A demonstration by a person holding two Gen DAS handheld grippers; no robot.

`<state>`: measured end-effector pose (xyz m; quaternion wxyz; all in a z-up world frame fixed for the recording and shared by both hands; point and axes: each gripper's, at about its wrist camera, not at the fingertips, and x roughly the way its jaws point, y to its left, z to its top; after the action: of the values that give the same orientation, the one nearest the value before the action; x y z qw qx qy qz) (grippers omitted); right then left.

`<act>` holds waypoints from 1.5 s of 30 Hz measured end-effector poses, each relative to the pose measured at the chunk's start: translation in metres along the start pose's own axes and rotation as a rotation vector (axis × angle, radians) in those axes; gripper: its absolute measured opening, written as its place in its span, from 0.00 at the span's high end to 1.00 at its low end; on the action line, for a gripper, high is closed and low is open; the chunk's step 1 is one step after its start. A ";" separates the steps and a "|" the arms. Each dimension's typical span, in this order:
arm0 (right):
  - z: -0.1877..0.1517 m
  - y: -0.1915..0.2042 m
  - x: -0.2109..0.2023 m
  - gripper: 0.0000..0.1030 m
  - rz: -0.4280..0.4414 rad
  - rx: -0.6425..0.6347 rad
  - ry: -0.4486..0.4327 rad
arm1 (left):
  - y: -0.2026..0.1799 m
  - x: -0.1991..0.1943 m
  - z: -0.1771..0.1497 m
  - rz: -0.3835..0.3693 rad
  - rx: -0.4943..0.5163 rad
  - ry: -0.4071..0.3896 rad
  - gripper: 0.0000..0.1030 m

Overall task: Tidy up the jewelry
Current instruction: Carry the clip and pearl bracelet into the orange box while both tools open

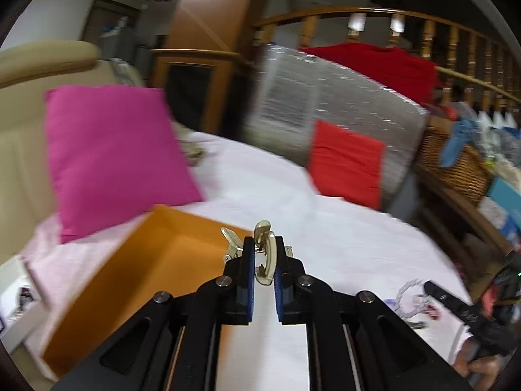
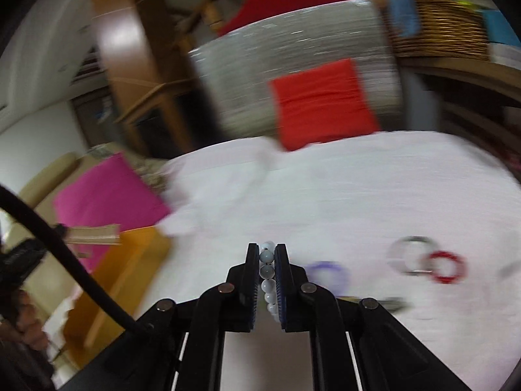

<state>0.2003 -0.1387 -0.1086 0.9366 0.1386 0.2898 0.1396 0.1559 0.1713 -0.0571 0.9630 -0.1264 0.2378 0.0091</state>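
My left gripper is shut on a pale gold clasp-style bracelet and holds it above the white sheet, just right of an open orange box. My right gripper is shut on a string of pale white and grey beads. It shows at the right edge of the left wrist view, with the beads hanging beside it. The orange box lies to the left in the right wrist view. A purple ring, a clear ring and a red ring lie on the sheet, blurred.
A white sheet covers the bed. A pink cushion leans at the left, a red cushion against a silver-wrapped bundle at the back. A wicker basket stands on a wooden shelf at the right.
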 end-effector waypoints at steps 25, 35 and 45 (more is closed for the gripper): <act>-0.071 0.242 0.177 0.89 0.287 -0.173 0.370 | 0.102 0.046 -0.039 0.223 -0.103 0.376 0.90; -0.077 0.225 0.180 0.89 0.168 -0.271 0.450 | 0.104 0.055 -0.050 0.196 -0.110 0.432 0.85; -0.071 0.221 0.175 0.92 0.125 -0.287 0.505 | 0.096 0.055 -0.055 0.155 -0.107 0.464 0.84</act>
<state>0.2579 0.1374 -0.1776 0.8344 -0.0166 0.4820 0.2665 0.1720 0.2482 -0.1526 0.8710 -0.1574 0.4607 0.0662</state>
